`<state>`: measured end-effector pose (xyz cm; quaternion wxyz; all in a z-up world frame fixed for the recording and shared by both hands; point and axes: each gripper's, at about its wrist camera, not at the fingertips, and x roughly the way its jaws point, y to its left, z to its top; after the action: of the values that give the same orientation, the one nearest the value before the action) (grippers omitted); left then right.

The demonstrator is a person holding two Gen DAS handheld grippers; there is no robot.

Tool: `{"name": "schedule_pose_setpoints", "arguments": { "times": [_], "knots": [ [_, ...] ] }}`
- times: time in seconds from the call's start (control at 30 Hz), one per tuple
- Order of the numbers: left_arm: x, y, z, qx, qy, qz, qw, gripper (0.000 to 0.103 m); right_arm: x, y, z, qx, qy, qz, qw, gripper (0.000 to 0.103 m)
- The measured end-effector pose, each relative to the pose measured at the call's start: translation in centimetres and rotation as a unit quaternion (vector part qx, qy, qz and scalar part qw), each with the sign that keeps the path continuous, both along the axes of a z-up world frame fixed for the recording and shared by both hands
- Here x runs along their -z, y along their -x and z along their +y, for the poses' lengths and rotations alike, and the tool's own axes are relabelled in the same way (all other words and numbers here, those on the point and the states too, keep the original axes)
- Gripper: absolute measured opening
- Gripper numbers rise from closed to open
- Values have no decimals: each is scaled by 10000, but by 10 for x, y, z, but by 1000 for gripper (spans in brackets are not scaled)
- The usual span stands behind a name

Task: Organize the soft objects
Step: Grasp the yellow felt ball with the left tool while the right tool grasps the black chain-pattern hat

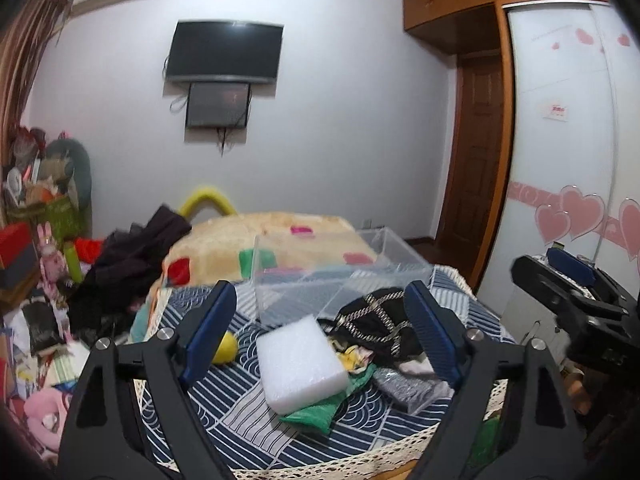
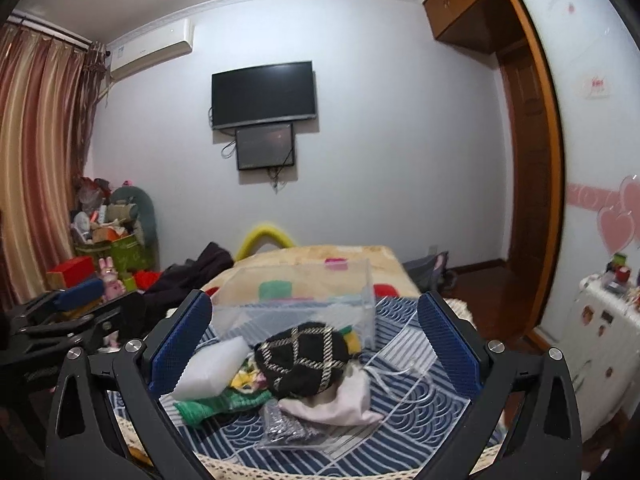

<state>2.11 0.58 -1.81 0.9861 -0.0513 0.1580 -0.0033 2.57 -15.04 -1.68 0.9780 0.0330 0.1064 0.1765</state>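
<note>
Soft items, a white foam block [image 1: 302, 364] and a black knit bag [image 2: 306, 356] among them, lie heaped on the table [image 1: 208, 404] before an empty clear box [image 1: 340, 276], presumably their destination. Left gripper [image 1: 320, 336] and right gripper [image 2: 316, 344] hover, jaws wide, holding nothing.

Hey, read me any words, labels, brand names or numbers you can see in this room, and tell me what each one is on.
Nothing here reads clearly.
White card on the wardrobe door: red marks, too blurred to read.
Air conditioner: small sticker and logo, too small to read.
Green box by the curtain: faint print, illegible.
TV: no readable brand.
</note>
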Motion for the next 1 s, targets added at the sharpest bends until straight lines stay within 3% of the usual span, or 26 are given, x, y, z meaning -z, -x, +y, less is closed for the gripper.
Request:
{"name": "schedule_pose_setpoints", "arguments": {
  "times": [0.13, 0.23, 0.37, 0.43, 0.5, 0.63, 0.87, 1.0],
  "knots": [
    [15, -13, 12, -149, 16, 196, 9997, 85, 11, -12, 4, -77, 145, 221, 9996, 88],
    [26, -27, 24, -233, 47, 442, 9987, 78, 19, -24, 7, -136, 236, 463, 9986, 81],
    [42, -49, 42, -354, 121, 769, 9963, 72, 31, -46, 13, -212, 344, 945, 9947, 61],
    [49, -60, 52, -451, 168, 897, 9948, 72, 39, -59, 15, -278, 390, 1237, 9912, 57],
    [56, -69, 60, -491, 239, 1024, 9932, 71, 45, -68, 16, -307, 390, 1428, 9885, 57],
    [73, -90, 75, -559, 363, 1331, 9889, 60, 54, -81, 18, -270, 410, 1738, 9835, 56],
    [104, -117, 93, -651, 595, 1824, 9793, 55, 63, -106, 31, -264, 591, 2067, 9763, 56],
    [114, -123, 97, -798, 489, 1873, 9778, 55, 73, -113, 41, -303, 784, 2250, 9707, 57]
  ]
}}
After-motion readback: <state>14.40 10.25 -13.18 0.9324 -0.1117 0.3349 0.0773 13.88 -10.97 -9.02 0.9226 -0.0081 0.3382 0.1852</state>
